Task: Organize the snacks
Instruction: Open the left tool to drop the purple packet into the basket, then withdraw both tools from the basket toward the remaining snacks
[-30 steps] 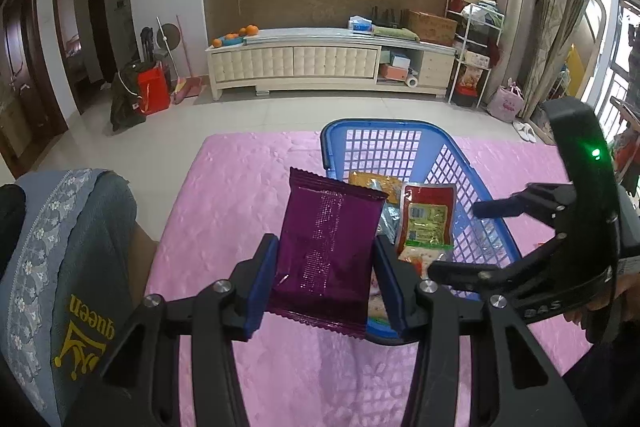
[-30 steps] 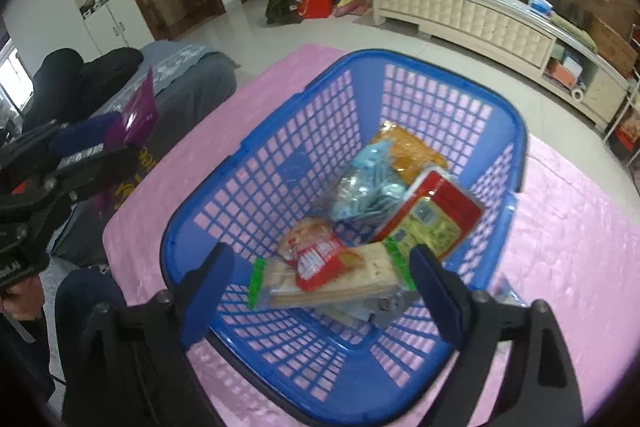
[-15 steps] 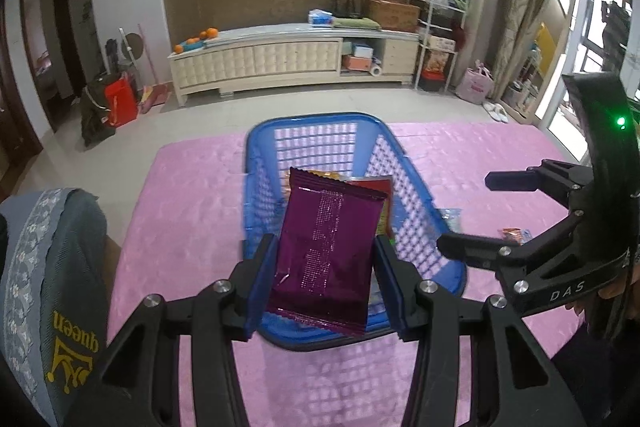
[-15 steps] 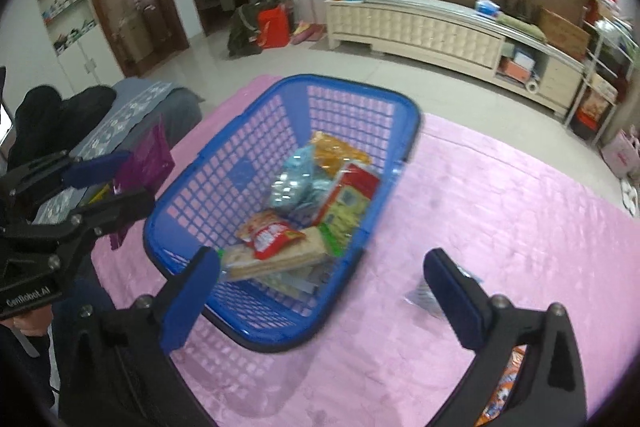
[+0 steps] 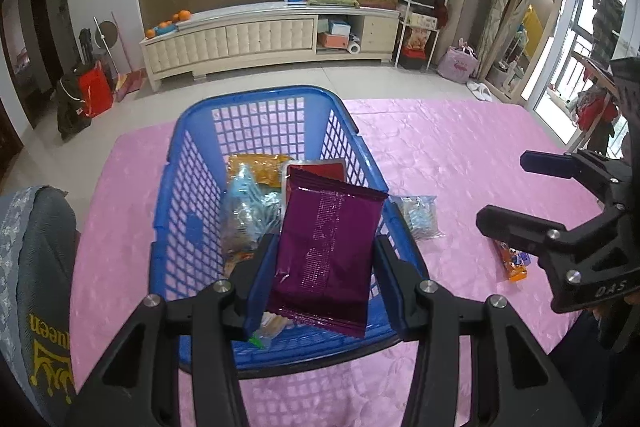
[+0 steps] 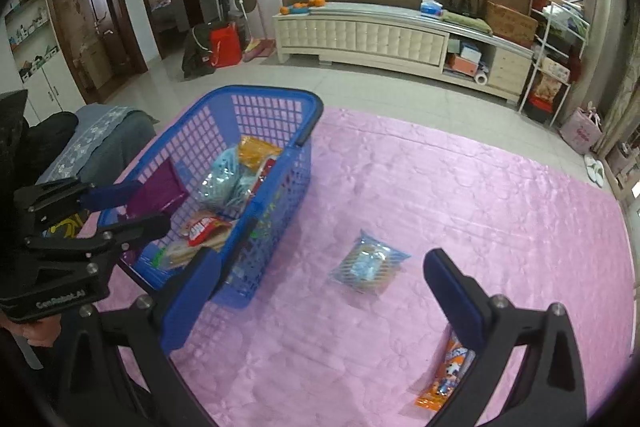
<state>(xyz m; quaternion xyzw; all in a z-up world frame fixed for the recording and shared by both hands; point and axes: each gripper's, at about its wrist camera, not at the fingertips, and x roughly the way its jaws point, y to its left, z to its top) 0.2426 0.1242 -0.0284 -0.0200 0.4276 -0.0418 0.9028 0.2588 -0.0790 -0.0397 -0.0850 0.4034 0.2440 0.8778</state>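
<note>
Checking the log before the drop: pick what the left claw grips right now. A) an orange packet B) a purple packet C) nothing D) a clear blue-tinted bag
B: the left claw is shut on the purple packet, held above the blue basket; the orange packet lies on the pink cloth.

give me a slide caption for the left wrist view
Left gripper holds a purple snack packet over the blue basket.

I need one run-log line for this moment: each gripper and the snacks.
left gripper: shut on purple packet, over blue basket | right gripper: open | outside basket: clear blue packet, orange packet
</note>
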